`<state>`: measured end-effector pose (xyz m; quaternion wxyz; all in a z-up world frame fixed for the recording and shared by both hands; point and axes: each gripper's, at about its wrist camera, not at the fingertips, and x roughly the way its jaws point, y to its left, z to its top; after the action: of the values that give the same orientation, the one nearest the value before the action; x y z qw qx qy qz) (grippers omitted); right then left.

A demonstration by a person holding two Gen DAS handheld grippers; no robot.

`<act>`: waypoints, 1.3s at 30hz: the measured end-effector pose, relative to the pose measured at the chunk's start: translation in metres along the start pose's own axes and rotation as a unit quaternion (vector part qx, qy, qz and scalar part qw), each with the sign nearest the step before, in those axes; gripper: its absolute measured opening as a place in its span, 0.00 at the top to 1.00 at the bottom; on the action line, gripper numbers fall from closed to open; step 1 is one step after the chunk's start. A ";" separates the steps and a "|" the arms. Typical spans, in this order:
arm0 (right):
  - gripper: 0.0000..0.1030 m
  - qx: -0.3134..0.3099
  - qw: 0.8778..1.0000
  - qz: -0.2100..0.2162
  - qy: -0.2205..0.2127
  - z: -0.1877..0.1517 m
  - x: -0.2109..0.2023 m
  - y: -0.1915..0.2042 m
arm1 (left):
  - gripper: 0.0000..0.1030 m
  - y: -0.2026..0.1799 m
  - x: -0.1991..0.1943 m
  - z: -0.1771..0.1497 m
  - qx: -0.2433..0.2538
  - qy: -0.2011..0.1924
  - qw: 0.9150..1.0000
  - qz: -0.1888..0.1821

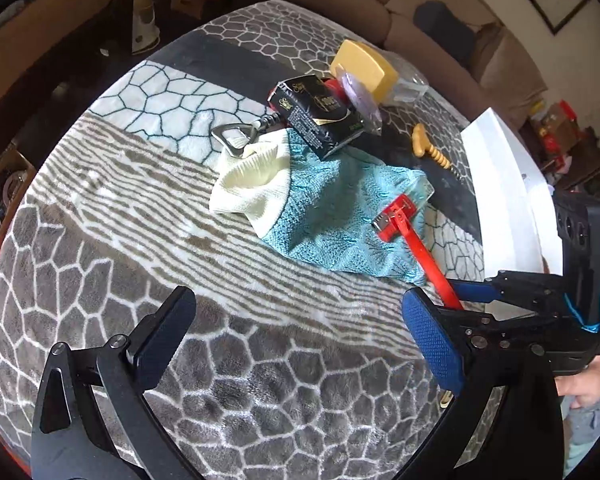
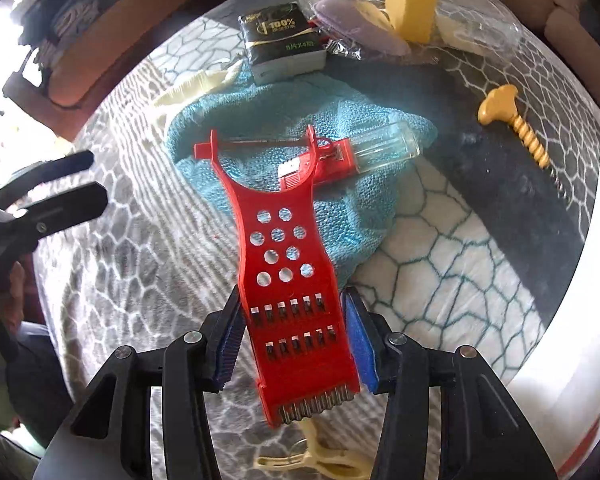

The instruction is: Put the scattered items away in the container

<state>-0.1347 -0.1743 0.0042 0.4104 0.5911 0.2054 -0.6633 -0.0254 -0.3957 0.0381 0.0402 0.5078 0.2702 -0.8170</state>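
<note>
The right gripper (image 2: 294,344) has its fingers clamped on a red grater (image 2: 288,280) above the patterned blanket (image 1: 148,216), just off the teal cloth (image 2: 340,184) at 12 o'clock. The left gripper (image 1: 296,336) hovers with fingers apart, empty. The white container (image 1: 508,184) sits at 2 o'clock.

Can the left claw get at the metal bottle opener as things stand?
Probably yes. The left claw is open and empty, and bare blanket lies between it and the bottle opener. Only the opener's near end tucks under the cream knit cloth.
</note>
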 end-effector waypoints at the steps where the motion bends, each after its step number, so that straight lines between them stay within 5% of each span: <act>1: 0.53 0.025 0.999 0.023 -0.019 -0.008 -0.008 -0.003 | 0.00 -0.003 0.000 -0.001 0.000 0.001 1.000 -0.013; 5: 0.59 0.117 0.983 0.116 -0.076 -0.033 -0.030 -0.009 | 0.00 -0.015 0.007 -0.004 0.003 0.014 0.999 -0.047; 8: 0.59 0.183 0.960 0.191 -0.092 -0.054 -0.027 -0.014 | 0.00 -0.018 0.017 -0.007 -0.007 0.035 0.998 -0.056; 12: 0.59 0.286 0.906 0.293 -0.104 -0.086 -0.009 -0.030 | 0.00 -0.020 0.022 -0.008 -0.014 0.046 0.997 -0.061; 20: 0.62 0.342 0.841 0.390 -0.154 -0.112 -0.007 -0.017 | 0.00 -0.019 0.031 -0.014 -0.042 0.072 0.992 -0.097; 24: 0.65 0.335 0.837 0.394 -0.177 -0.111 -0.009 -0.010 | 0.00 -0.014 0.033 -0.015 -0.069 0.078 0.985 -0.138; 32: 0.65 0.276 0.887 0.323 -0.181 -0.093 -0.001 0.021 | 0.02 -0.033 0.050 -0.022 -0.056 0.111 0.981 -0.151; 36: 0.65 0.267 0.890 0.321 -0.186 -0.093 0.001 0.031 | 0.27 -0.033 0.058 -0.025 -0.073 0.127 0.974 -0.172; 39: 0.65 0.267 0.885 0.330 -0.192 -0.097 0.002 0.031 | 0.29 -0.033 0.067 -0.029 -0.094 0.153 0.961 -0.209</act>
<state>-0.0505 -0.1194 -0.0121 0.4633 0.5731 -0.2693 -0.6200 -0.0453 -0.3395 -0.0151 -0.1254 0.5532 0.4487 -0.6906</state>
